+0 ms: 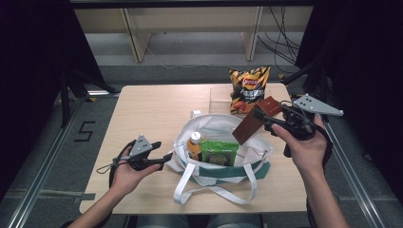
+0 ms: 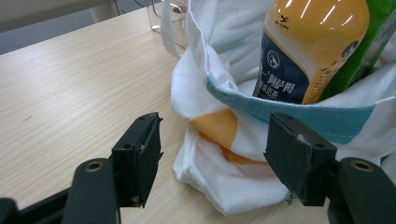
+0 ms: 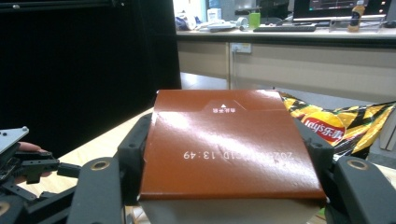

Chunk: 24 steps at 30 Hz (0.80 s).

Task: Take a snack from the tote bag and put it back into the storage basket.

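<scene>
At nine o'clock of the tote bag (image 1: pixel 216 164), my left gripper (image 1: pixel 161 159) rests with its fingers (image 2: pixel 137 156) apart, bracketing the bag's white rim without pressing it. Inside the bag stand an orange-capped bottle (image 1: pixel 194 145) and a green packet (image 1: pixel 218 153). At two o'clock, above the bag, my right gripper (image 1: pixel 263 118) has its fingers clamped on a brown box (image 1: pixel 254 121), tilted, just in front of the chip bag (image 1: pixel 248 88) on the tabletop (image 1: pixel 152 109).

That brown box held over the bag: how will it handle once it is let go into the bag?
The brown box looks like stiff, flat card, so it likely keeps its shape in the right tongs. Its glossy face may slip. Dropped into the soft white bag, it would probably lean on the bottle.
</scene>
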Each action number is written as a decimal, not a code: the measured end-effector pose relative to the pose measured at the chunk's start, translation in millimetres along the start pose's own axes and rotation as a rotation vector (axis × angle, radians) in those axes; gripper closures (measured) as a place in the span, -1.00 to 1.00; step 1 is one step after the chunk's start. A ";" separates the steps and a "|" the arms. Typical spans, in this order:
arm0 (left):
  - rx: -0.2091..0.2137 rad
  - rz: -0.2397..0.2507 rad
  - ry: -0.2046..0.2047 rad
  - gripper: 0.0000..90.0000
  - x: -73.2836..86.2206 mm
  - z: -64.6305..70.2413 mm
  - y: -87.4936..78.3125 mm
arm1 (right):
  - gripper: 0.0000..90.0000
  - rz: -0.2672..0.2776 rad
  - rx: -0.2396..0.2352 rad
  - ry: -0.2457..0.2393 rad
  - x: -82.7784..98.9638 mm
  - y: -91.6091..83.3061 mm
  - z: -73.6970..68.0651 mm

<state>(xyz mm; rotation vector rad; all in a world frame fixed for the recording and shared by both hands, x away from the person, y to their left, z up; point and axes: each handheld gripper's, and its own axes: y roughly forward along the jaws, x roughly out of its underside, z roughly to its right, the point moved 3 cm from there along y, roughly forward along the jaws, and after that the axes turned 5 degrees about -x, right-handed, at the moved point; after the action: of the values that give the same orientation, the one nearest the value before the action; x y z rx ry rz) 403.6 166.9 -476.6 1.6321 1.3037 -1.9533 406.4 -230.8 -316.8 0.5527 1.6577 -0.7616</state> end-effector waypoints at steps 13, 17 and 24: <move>0.001 -0.003 -0.007 -0.22 0.9 1.0 0.3 | -0.15 0.027 0.029 0.006 -9.2 -7.7 3.9; 0.003 -0.003 -0.001 -0.22 0.8 0.5 0.8 | -0.15 0.035 0.044 0.015 -13.0 -10.3 3.3; -0.007 -0.004 -0.013 -0.22 0.9 1.3 0.9 | -0.15 0.047 0.068 0.010 -17.9 -12.7 10.3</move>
<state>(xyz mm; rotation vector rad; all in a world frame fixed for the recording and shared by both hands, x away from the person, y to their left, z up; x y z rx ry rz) 403.1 165.6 -477.9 1.6117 1.3083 -1.9566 408.1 -246.2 -298.1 0.6423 1.6277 -0.7836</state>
